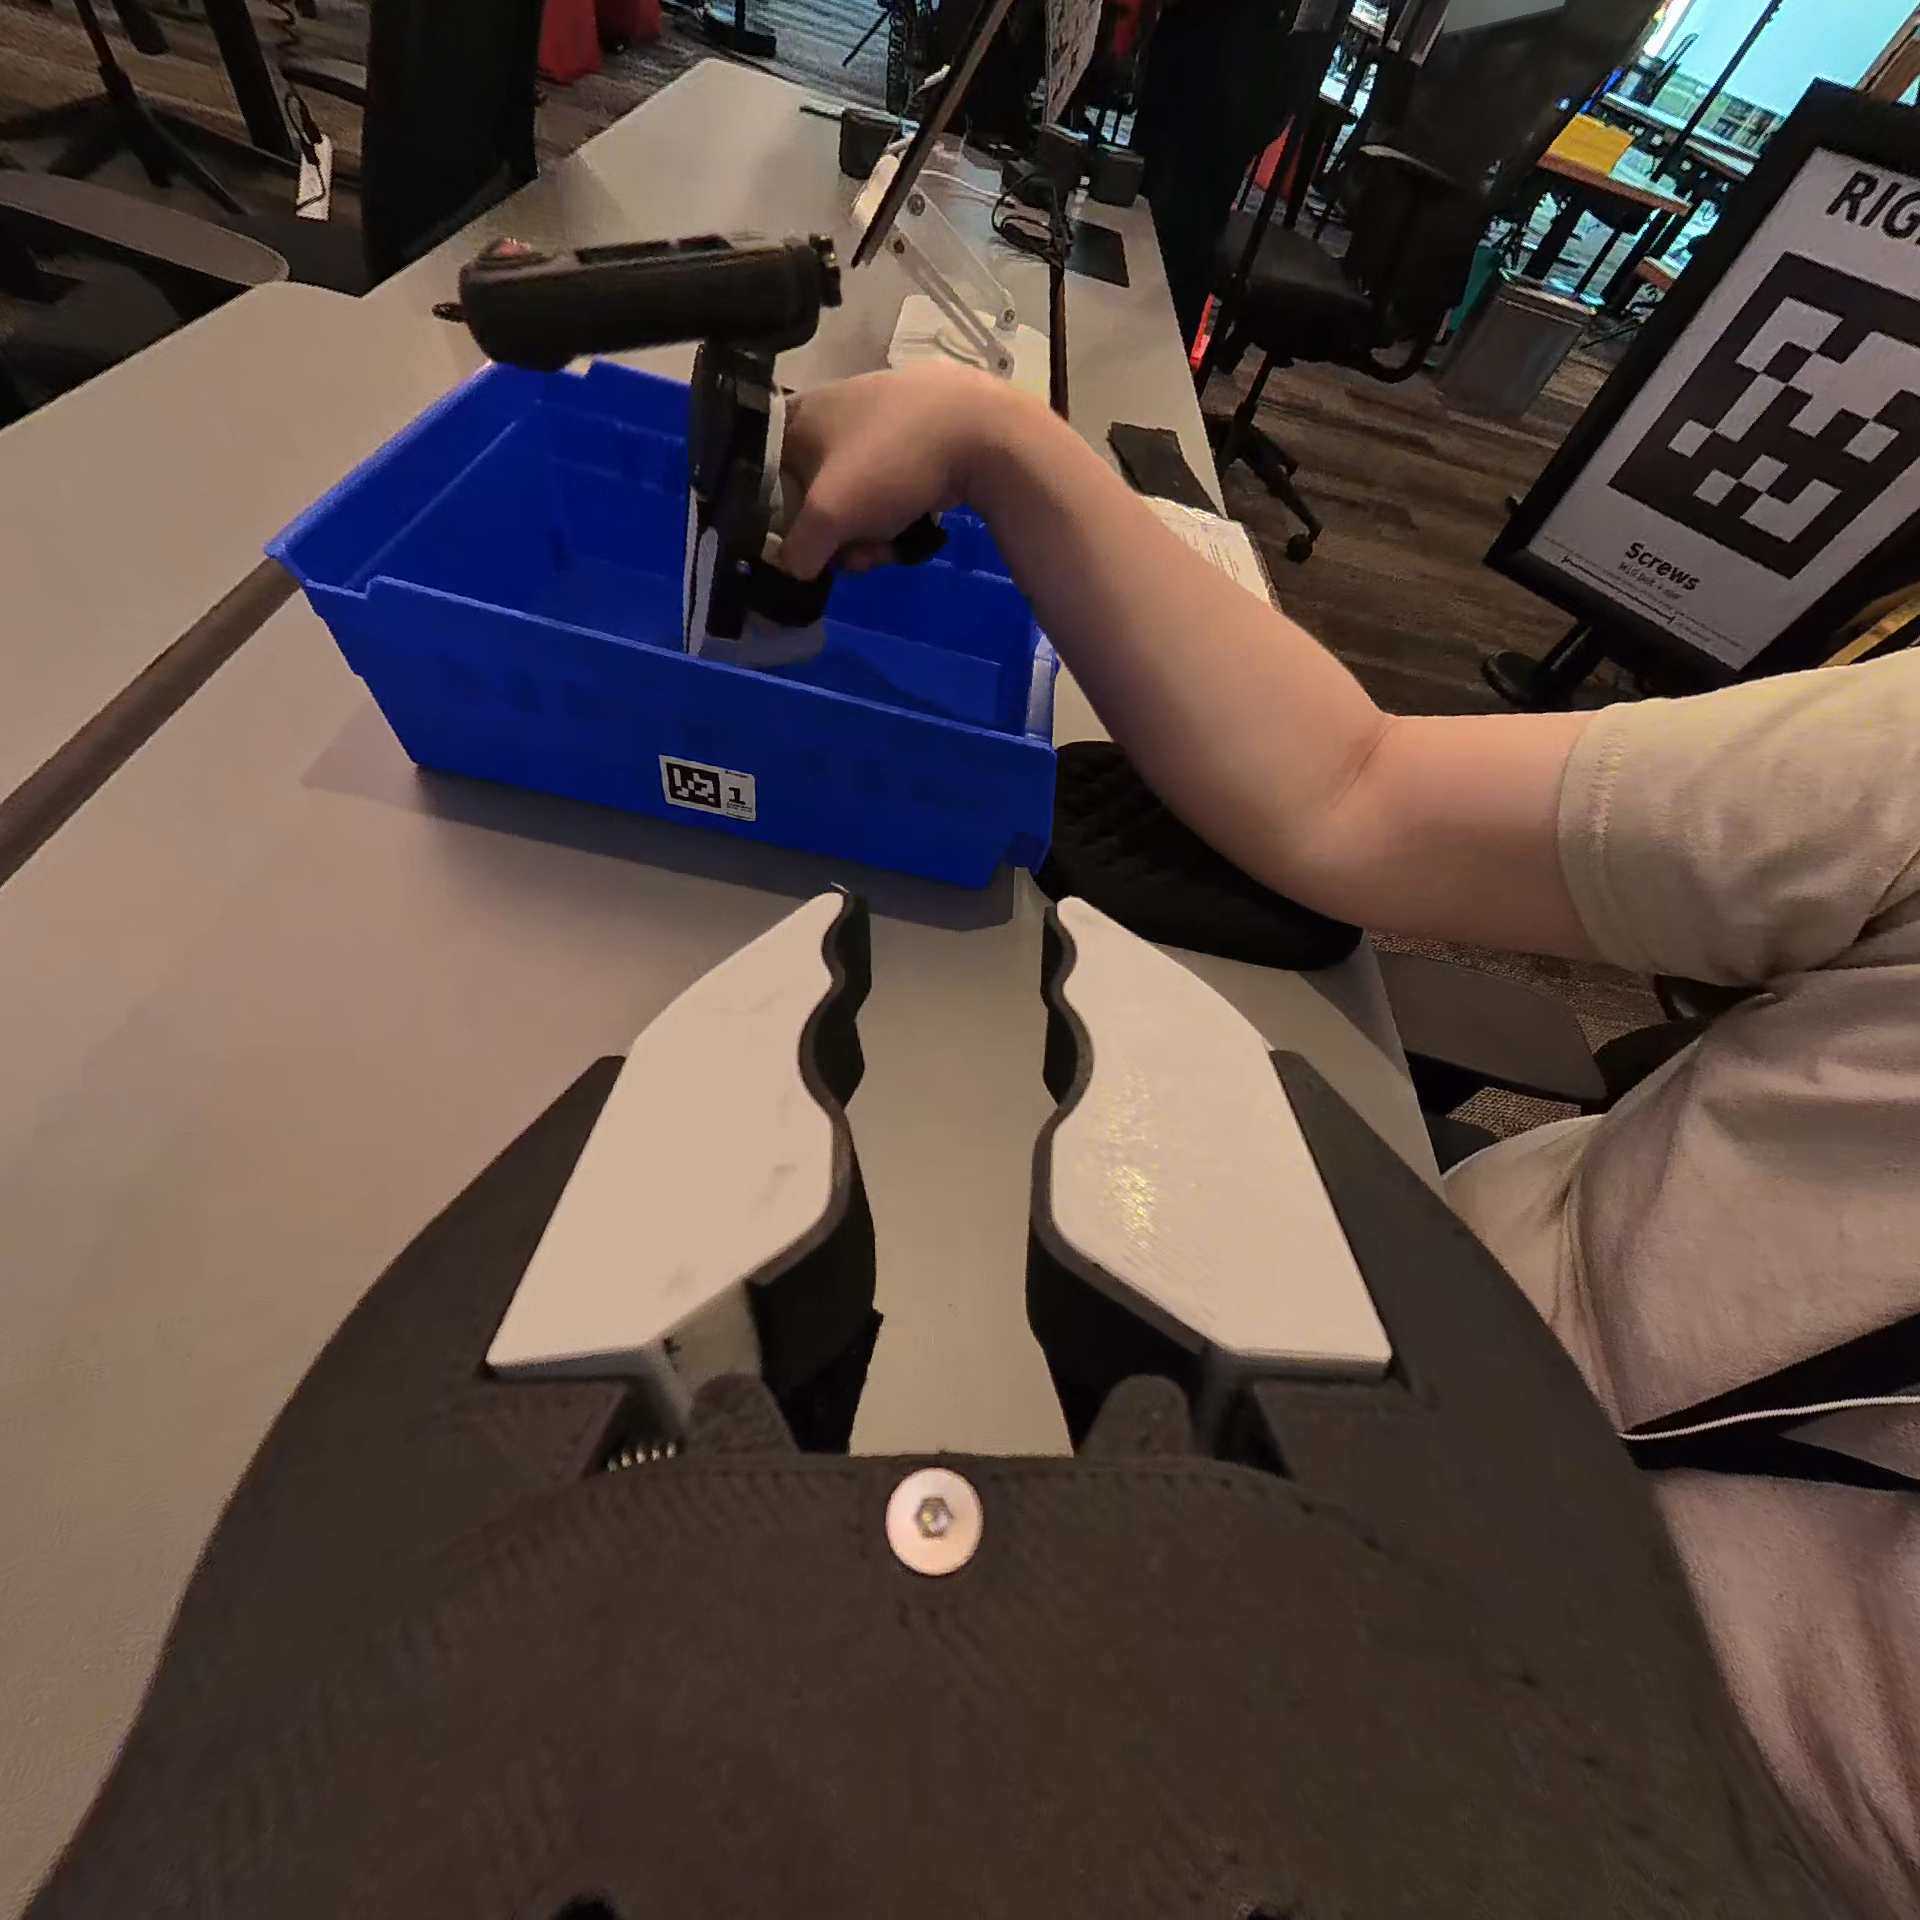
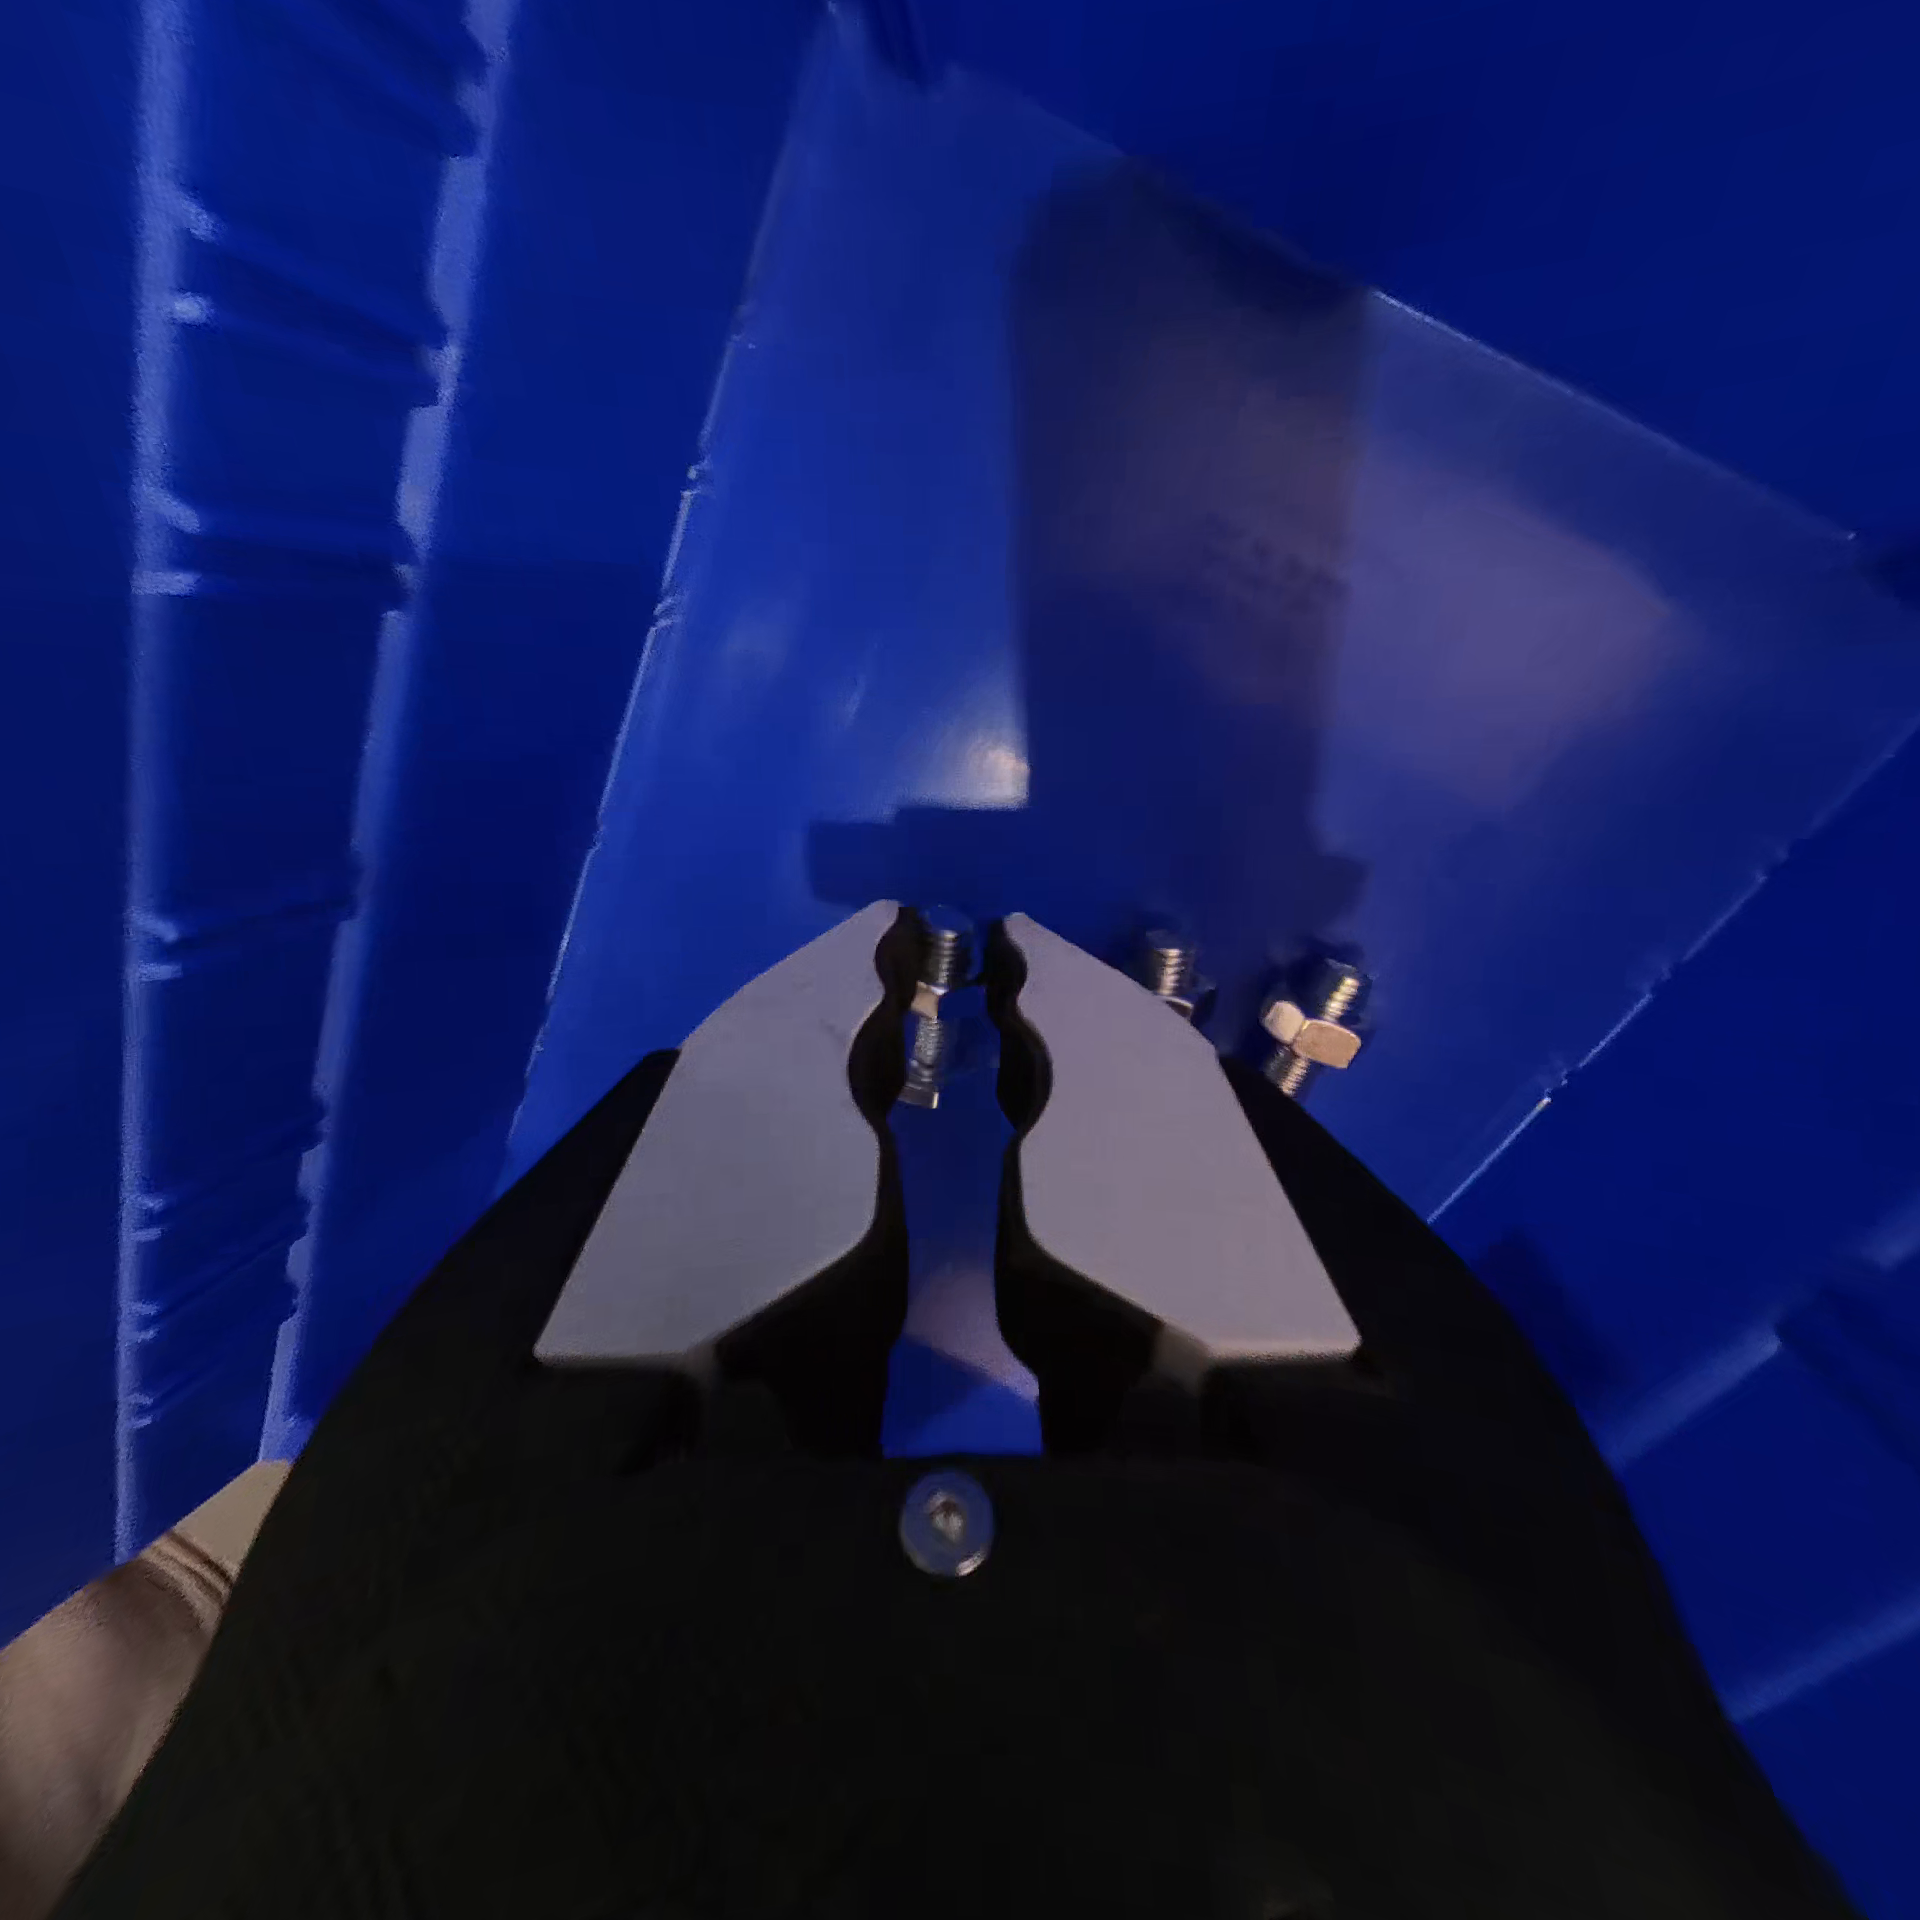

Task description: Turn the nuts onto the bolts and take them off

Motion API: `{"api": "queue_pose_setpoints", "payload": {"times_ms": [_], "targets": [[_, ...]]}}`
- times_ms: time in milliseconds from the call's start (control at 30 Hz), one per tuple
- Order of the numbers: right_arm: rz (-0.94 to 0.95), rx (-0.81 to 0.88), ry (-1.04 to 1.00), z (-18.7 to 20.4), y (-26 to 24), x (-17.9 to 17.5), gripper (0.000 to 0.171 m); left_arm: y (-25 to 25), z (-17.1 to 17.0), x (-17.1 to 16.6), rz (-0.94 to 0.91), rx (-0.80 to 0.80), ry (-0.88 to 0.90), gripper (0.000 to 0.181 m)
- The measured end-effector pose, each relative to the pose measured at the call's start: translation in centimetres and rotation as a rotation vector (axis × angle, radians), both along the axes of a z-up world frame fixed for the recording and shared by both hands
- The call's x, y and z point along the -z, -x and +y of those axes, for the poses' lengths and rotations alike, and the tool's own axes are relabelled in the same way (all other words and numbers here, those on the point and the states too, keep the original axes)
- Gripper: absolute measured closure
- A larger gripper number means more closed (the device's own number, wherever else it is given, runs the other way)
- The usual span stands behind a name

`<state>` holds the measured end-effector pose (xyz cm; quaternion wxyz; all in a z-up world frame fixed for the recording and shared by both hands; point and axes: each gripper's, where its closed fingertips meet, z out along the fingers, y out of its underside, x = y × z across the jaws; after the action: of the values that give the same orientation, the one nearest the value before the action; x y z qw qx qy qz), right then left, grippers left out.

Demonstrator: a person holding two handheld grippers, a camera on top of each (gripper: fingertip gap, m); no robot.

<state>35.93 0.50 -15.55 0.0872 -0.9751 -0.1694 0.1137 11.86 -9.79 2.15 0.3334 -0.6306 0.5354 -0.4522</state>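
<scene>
Low in the left wrist view, the left gripper (image 1: 948, 914) hangs released over the grey table (image 1: 208, 1039), its jaws apart and empty; the blue bin (image 1: 582, 707) sits above centre. Meanwhile, centre of the right wrist view, the right gripper (image 2: 948, 925) straddles a bolt (image 2: 928, 1013) inside the bin; whether it pinches it, I cannot tell. Two more bolts (image 2: 1311, 1023) stand just right.

Each gripper, left (image 1: 954, 914) and right (image 2: 945, 920), has a matte black textured body, pale grey fingers lined with wavy black pads, and one silver hex-socket screw (image 1: 933, 1521). The person wears a beige short-sleeved shirt (image 1: 1745, 831) crossed by a black strap (image 1: 1787, 1403).
</scene>
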Motion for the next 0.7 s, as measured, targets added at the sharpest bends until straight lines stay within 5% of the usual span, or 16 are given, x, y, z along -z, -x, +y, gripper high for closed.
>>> {"api": "queue_pose_setpoints", "payload": {"times_ms": [200, 367, 533, 700], "targets": [[-0.007, 0.019, 0.019, -0.1, -0.7, -0.2, 0.149, 0.4, 0.2, -0.6, 0.001, -0.014, -0.019, 0.15], [0.017, 0.022, -0.145, 1.4, -0.6, -3.5, 0.147, 3.8, 1.7, -4.7, -0.044, -0.118, -0.14, 0.149], [-0.054, -0.009, -0.567, 5.3, 0.1, -10.4, 0.14, 13.6, 5.5, -9.3, 0.034, -0.462, -0.362, 0.137], [-0.115, -0.065, -1.188, 7.2, 3.0, -20.2, 0.14, 23.9, 8.0, -6.9, 0.285, -0.719, -0.319, 0.133]]}}
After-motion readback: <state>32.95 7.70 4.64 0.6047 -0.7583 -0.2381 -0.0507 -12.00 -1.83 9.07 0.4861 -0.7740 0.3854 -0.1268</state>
